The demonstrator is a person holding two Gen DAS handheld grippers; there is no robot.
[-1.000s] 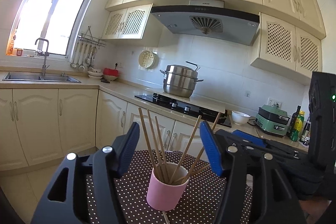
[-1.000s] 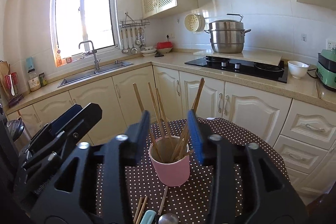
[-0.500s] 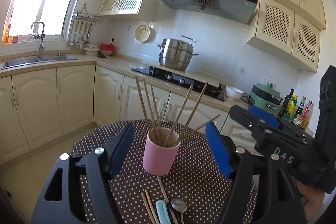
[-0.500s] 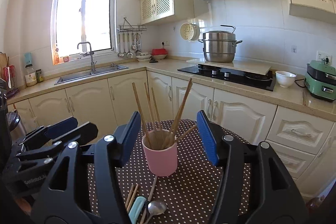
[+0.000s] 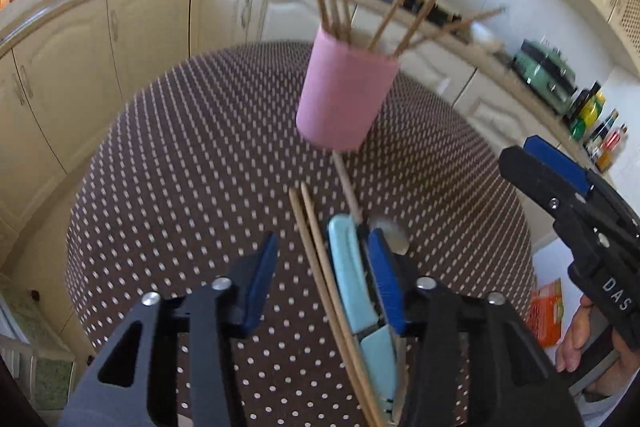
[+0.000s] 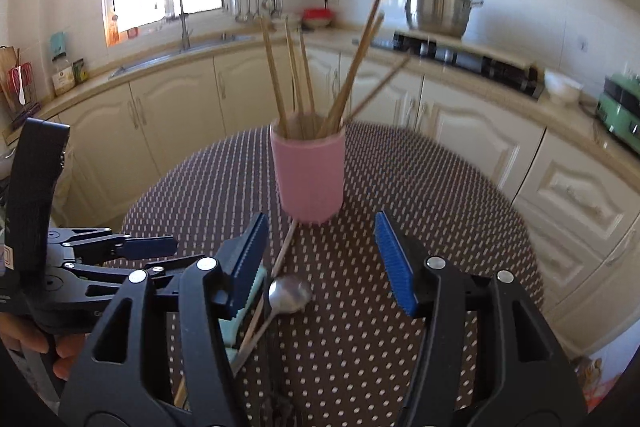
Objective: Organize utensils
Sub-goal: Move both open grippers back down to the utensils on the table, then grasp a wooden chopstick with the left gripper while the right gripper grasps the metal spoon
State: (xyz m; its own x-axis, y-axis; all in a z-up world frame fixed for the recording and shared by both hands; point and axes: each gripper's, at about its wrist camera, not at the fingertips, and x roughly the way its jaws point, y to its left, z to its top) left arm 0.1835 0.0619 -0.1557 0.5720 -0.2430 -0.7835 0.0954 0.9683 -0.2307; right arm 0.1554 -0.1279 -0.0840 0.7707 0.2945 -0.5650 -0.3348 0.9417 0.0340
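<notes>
The loose utensils lay bunched together on the dotted tablecloth (image 5: 180, 155), just in front of the pink cup (image 5: 346, 95): a pair of chopsticks (image 5: 316, 247), a pale blue handle (image 5: 352, 275), a single chopstick (image 5: 346, 183) running up to the cup's base, and a metal spoon (image 6: 289, 293). That crowding was my worry. My left gripper (image 5: 324, 267) was closing with the chopstick pair and the blue handle both between its jaws, the pads not yet pressing on them as far as I could see, so I judged it might pinch two things at once, or catch one chopstick and flick its mate off the table. A nudge forward could also have pushed the single chopstick into the cup, and with tall chopsticks leaning out of it that cup looked easy to tip.

My left gripper pointed steeply down at the pile, low over the cloth. My right gripper (image 6: 320, 259) was tilted down more gently, jaws apart and holding nothing, with the spoon bowl in the gap below them. Both grippers were near each other, so I judged a clash possible.
</notes>
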